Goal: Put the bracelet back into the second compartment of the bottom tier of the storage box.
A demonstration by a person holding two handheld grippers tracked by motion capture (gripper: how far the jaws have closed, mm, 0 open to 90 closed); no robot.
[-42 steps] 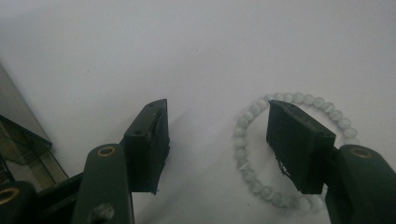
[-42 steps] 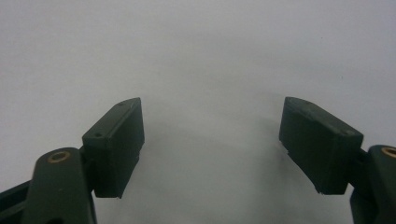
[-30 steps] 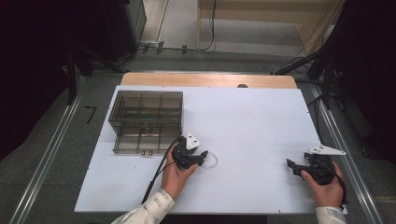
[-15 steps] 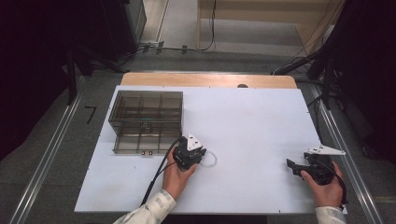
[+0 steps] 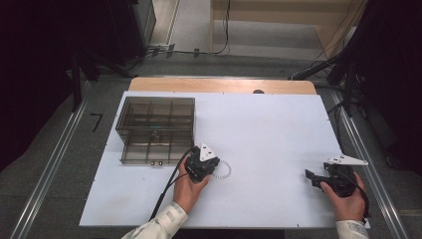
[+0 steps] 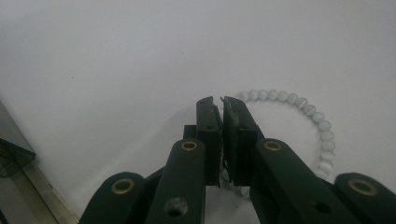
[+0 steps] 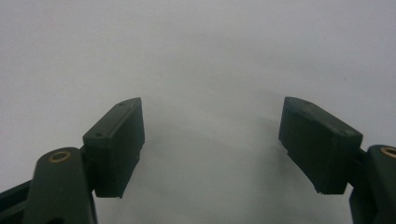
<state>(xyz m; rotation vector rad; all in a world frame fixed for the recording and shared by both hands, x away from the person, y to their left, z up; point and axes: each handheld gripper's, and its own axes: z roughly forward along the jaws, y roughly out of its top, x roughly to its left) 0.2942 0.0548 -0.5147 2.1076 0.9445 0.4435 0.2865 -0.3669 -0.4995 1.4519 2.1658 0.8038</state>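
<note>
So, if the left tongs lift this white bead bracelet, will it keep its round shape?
Probably not. The bead bracelet looks like small beads on a string, so it should hang limp from the left tongs, shut on it. It seems light, and the smooth beads may slip.

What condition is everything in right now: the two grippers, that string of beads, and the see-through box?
Left gripper: jaws have just been closing, now shut on the bead bracelet.
Bead bracelet: lying on the white table, one part pinched between the jaws, the rest curving out to the side.
Right gripper: open, nothing between its jaws.
Clear compartment box: standing on the table, apart from the bracelet; contents too unclear to tell.
</note>
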